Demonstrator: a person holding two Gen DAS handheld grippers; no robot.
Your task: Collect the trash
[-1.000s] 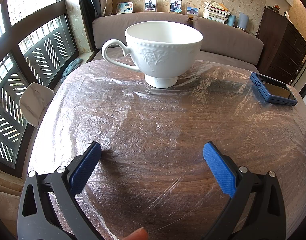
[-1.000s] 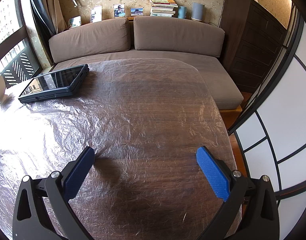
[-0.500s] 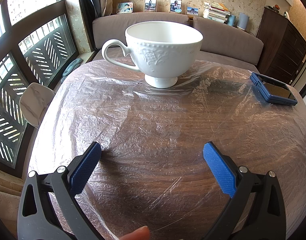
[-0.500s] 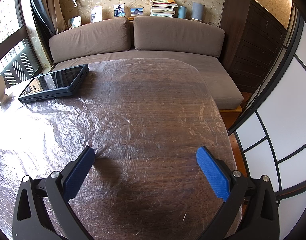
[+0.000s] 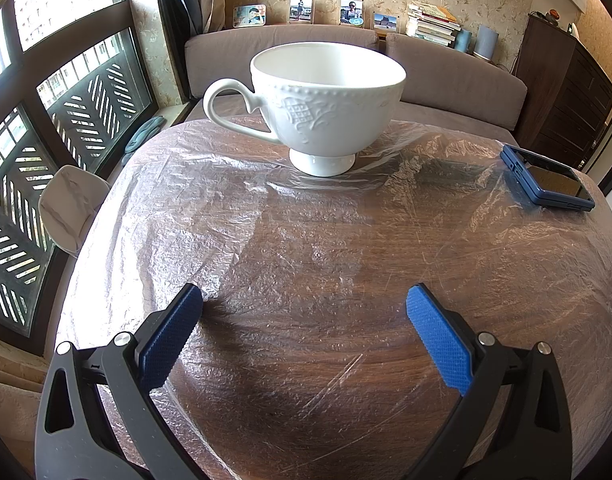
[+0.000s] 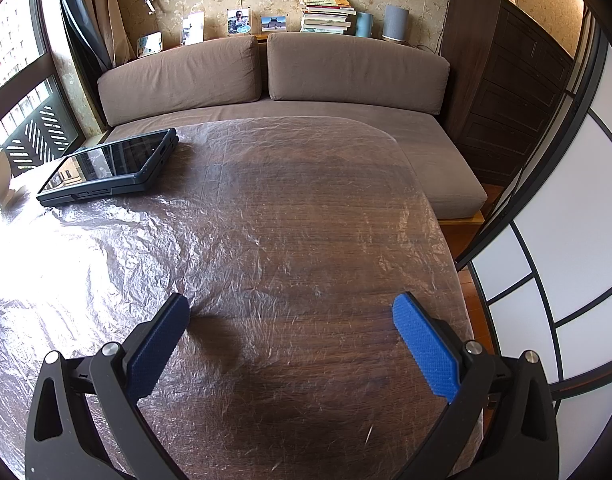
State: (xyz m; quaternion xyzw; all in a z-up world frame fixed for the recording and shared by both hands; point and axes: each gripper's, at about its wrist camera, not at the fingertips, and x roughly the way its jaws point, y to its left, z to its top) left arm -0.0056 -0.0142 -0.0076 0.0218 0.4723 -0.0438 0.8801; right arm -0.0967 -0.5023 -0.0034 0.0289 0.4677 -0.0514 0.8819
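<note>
A crinkled sheet of clear plastic film [image 5: 306, 240] covers the dark wooden table; it also shows in the right wrist view [image 6: 265, 232]. A white footed teacup [image 5: 326, 108] stands on the film at the far middle, handle to the left. My left gripper [image 5: 304, 304] is open and empty, low over the film, well short of the cup. My right gripper [image 6: 291, 308] is open and empty over the right part of the table. No loose trash item is visible apart from the film.
A blue-cased tablet [image 5: 546, 180] lies on the film at the far right of the left view and at the far left of the right view [image 6: 109, 168]. A brown sofa [image 6: 306, 80] stands behind the table. The window [image 5: 45, 120] is on the left, a dark cabinet [image 6: 506, 80] on the right.
</note>
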